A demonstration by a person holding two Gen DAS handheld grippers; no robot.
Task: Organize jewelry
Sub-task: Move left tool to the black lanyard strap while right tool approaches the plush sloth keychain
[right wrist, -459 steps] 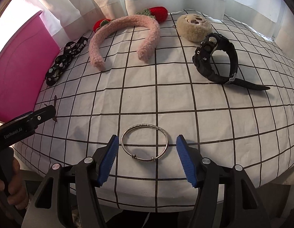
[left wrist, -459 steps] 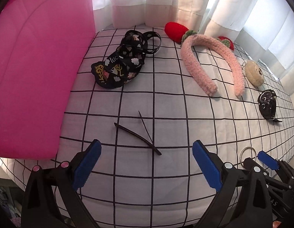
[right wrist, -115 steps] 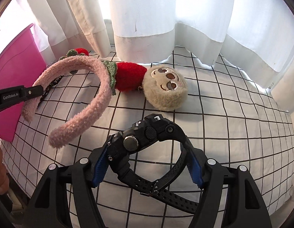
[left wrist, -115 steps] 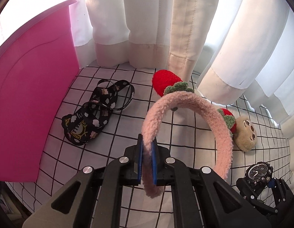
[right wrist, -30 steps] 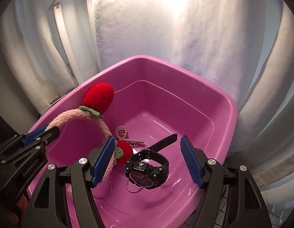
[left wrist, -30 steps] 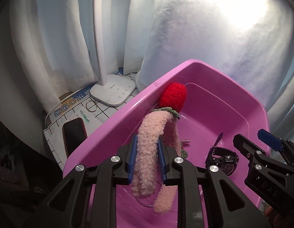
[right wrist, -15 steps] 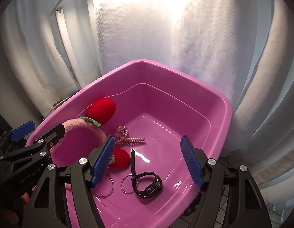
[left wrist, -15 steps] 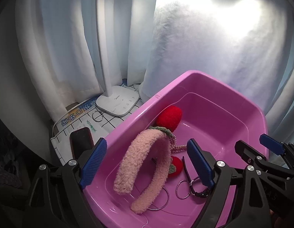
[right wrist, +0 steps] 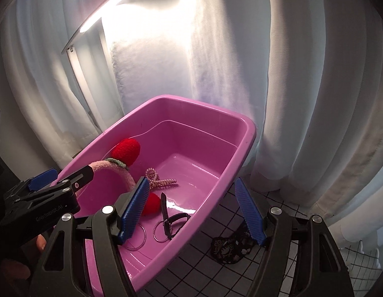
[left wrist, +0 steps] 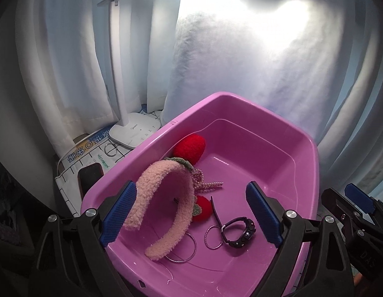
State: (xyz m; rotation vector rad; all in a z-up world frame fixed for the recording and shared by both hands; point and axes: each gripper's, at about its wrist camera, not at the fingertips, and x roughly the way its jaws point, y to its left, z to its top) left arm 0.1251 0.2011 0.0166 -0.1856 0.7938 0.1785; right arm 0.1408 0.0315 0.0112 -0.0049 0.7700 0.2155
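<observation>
The pink tub (left wrist: 308, 163) (right wrist: 243, 138) holds the fuzzy pink headband (left wrist: 164, 198) with red strawberries, leaning against its left wall. A black watch (left wrist: 238, 230) (right wrist: 174, 220), two metal rings (left wrist: 212, 236) (right wrist: 160, 230), a pearl hair clip (left wrist: 204, 183) (right wrist: 159, 179) and a black hairpin (left wrist: 216, 210) lie on its floor. My left gripper (left wrist: 190, 214) is open and empty above the tub. My right gripper (right wrist: 191, 210) is open and empty over the tub's right rim.
A white desk lamp (left wrist: 134, 128) stands left of the tub, with a phone (left wrist: 88, 177) and a ring (left wrist: 109, 149) by its base. A black patterned headband (right wrist: 231, 247) lies on the checked cloth right of the tub. White curtains hang behind.
My left gripper has opened and let the pink headband go into the tub. The watch has dropped from my right gripper onto the tub floor. Both grippers have pulled back.
</observation>
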